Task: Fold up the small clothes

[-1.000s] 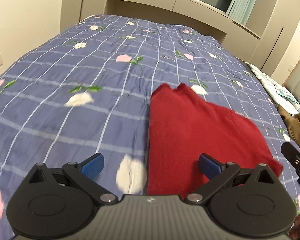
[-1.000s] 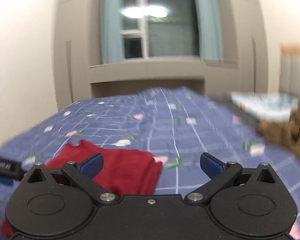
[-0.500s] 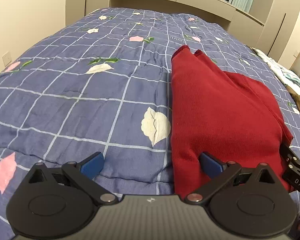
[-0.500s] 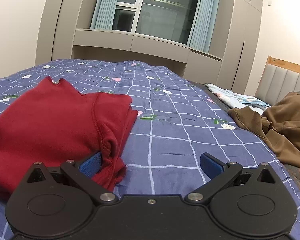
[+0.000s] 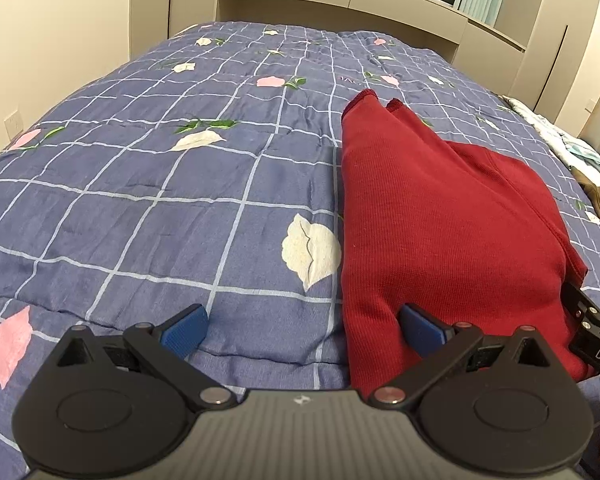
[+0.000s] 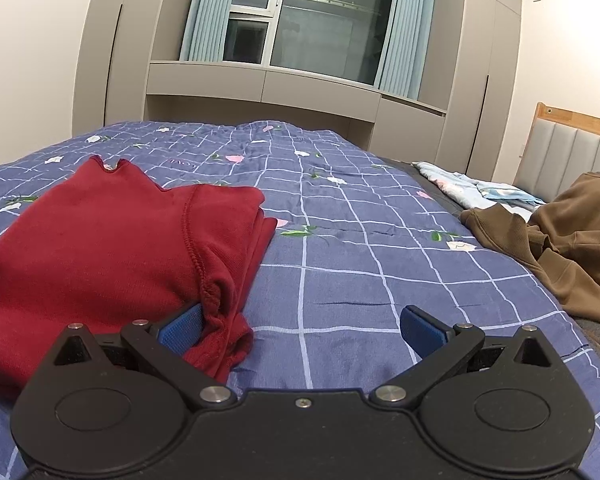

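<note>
A folded red garment lies on the blue checked bedspread. My left gripper is open, low at the garment's near left edge, with its right blue pad against the red cloth. The right gripper's black body shows at the garment's right edge. In the right wrist view the red garment lies left of centre. My right gripper is open, with its left pad tucked against the bunched near right corner of the garment. Neither gripper holds anything.
A brown garment lies in a heap on the right side of the bed. A pale printed cloth lies beyond it near the headboard. Wardrobes and a window stand behind the bed.
Both grippers have dropped lower and come close to the garment's near edge, one at each side. The garment lies as before. Both stay open.
</note>
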The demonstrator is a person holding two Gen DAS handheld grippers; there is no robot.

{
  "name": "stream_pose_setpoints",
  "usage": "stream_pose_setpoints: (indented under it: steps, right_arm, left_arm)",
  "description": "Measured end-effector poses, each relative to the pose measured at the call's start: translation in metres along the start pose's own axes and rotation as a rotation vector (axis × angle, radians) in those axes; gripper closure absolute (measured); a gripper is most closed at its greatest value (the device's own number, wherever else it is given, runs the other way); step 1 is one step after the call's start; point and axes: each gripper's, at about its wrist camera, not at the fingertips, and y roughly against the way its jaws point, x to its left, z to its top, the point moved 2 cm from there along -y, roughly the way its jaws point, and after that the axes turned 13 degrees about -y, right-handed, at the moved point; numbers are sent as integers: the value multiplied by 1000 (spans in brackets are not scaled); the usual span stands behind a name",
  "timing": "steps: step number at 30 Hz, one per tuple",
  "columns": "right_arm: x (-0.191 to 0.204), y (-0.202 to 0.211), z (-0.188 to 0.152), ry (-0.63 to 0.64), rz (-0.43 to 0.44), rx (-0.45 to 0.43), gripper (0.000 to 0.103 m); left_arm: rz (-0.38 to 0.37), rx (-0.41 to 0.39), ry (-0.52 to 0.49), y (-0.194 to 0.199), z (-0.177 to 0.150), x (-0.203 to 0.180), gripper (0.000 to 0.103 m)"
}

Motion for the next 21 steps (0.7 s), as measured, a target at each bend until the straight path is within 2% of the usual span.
stream_pose_setpoints:
  steps: [9,13,15,17,19,21]
  right_arm:
    - [0,1,0,-1,1,-1,1]
    - [-4,3,4,-28,28,-1,1]
    - [-10,15,13,-83,62,-54,1]
    - [-13,24,24,-141,76,-118,1]
    - [-10,19,33,-165,91,-113,0]
    - [-3,7,39,-157,117,-94,0]
  left_arm:
    - [-4,-5,-6,1,-1,1,0]
    - [-38,18,27,4,5,7,1]
    - [-67,27,61,7,11,12,0]
    - [-86,6,67,10,19,14,0]
    - [-91,-37,53,10,28,14,0]
    - [-76,-40,33,5,40,10,0]
